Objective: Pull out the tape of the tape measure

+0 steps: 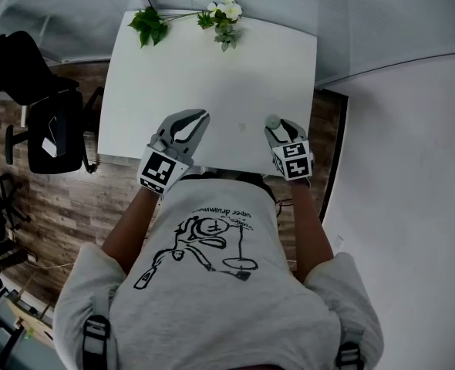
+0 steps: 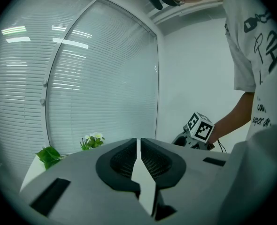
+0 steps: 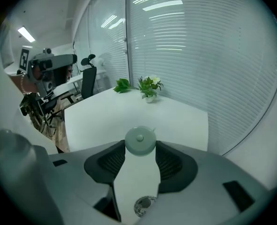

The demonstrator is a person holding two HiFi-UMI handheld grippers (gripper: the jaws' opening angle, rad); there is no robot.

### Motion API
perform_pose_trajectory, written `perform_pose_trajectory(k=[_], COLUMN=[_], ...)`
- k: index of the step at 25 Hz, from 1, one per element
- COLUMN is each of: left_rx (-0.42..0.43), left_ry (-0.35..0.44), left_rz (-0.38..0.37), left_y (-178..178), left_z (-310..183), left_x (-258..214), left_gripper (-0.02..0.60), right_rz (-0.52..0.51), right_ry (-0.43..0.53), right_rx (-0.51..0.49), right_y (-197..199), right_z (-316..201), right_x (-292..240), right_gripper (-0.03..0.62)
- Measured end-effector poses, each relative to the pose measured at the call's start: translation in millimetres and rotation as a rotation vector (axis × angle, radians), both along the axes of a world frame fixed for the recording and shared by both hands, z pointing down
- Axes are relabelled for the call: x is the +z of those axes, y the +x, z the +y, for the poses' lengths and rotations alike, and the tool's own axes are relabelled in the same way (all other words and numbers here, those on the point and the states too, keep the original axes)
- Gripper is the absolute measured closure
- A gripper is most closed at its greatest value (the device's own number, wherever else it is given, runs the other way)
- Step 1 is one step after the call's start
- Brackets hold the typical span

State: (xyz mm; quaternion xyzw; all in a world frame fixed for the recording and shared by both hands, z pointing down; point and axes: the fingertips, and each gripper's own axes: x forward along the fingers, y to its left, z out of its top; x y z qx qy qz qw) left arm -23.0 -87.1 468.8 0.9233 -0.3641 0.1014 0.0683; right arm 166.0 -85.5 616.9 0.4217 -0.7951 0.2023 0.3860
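We see the right gripper [image 1: 274, 124] pinching the tape measure [image 3: 140, 141], a small round pale-green disc with a centre button, right at its jaw tips. Both dark pads touch the disc's sides, and the jaws stand wide around it. From the head view the disc sits over the near edge of the white table [image 1: 212, 75], right of centre; we can't tell if it touches the top. The left gripper [image 1: 199, 117] is near the same table edge, to the left and well apart from the right one. Its jaws are pressed together with only a thin slit between the pads and nothing in them. At the table's far edge lie a green leafy sprig [image 1: 149, 25] and a small bunch of white flowers [image 1: 226, 15], near each other. A black office chair [image 1: 50, 122] stands on the wood floor left of the table. White blinds [image 3: 209, 55] run behind the table. The person wears a grey printed T-shirt [image 1: 212, 284].
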Motion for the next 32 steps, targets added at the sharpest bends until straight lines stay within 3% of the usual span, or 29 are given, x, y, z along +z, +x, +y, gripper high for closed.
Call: perform_pose_trajectory(k=[11, 13, 16, 25, 32], left_rx=[0.161, 0.196, 0.261, 0.445, 0.595], left_ry=[-0.016, -0.016, -0.014, -0.09, -0.183], left_rz=[0.02, 0.01, 0.007, 0.016, 0.096], left_y=[25, 30, 37, 55, 67], left_z=[7, 7, 10, 13, 29], left_x=[3, 4, 6, 18, 17], left_gripper=[0.554, 0.515, 0.511, 0.505, 0.488], right_rz=[-0.037, -0.035, -0.032, -0.064, -0.084], right_ry=[0.056, 0.068, 0.08, 0.117, 0.127], right_rx=[-0.261, -0.296, -0.36, -0.597, -0.722], right_y=[-40, -44, -51, -85, -99], right_z=[21, 25, 32, 50, 62], right_x=[-64, -72, -81, -110, -121], right_gripper=[0.381, 0.381, 0.381, 0.381, 0.381])
